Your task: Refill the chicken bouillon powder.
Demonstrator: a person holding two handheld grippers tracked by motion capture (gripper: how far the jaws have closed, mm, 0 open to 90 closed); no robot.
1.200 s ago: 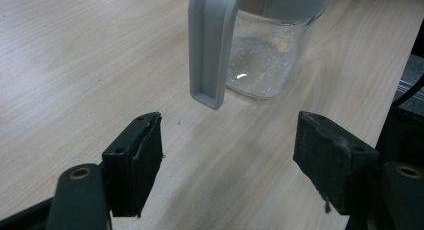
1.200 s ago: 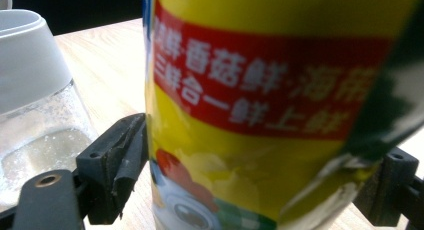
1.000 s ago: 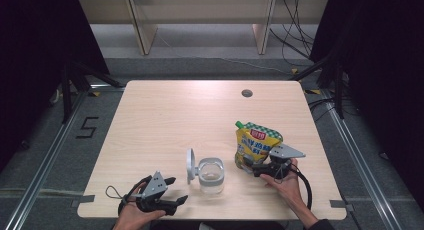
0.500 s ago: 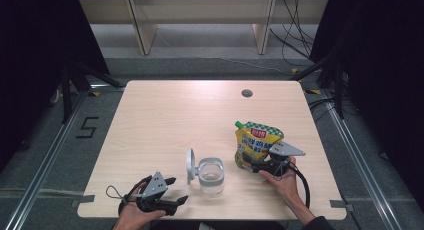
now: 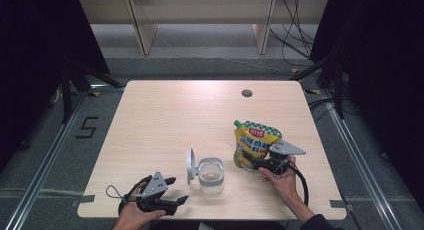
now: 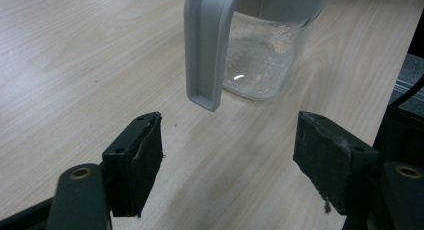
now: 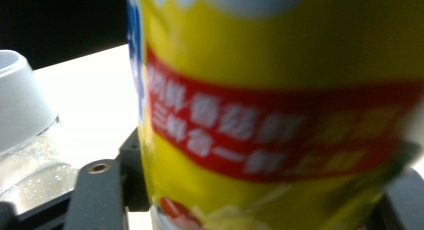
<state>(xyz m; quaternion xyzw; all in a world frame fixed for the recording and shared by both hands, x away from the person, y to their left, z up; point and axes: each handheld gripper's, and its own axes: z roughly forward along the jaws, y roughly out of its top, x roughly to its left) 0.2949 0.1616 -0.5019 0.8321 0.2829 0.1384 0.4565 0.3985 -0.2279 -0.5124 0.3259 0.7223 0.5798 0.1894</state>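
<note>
The yellow pouch [image 5: 255, 142] is standing upright on the worktop [image 5: 165, 120], its long axis running up and away from the person, with a green cap at the top far corner and a green-and-white band under it. Its lower end is sitting right at the right gripper [image 5: 257, 163], and in the right gripper view the pouch [image 7: 280, 110] is rising between that gripper's two dark fingers [image 7: 97, 195], its red band of white lettering blurred. The fingers are sitting to either side of the pouch's base; whether they are actually pressing it I cannot tell from here. The person's right hand [image 5: 282, 177] is wrapped around the gripper's body, and a black cable is looping off behind it.

Just to the left of those fingers a clear jug [image 5: 210, 175] with a grey collar is standing, its flat grey handle [image 5: 190, 165] pointing towards the left gripper's side. In the left gripper view the jug [image 6: 260, 55] is standing just beyond the fingertips, its handle hanging down between them without touching either.

The left gripper [image 5: 175, 190] is resting low at the near edge of the worktop, held in the left hand [image 5: 132, 215], fingers [image 6: 135, 160] spread wide and holding nothing.
</note>
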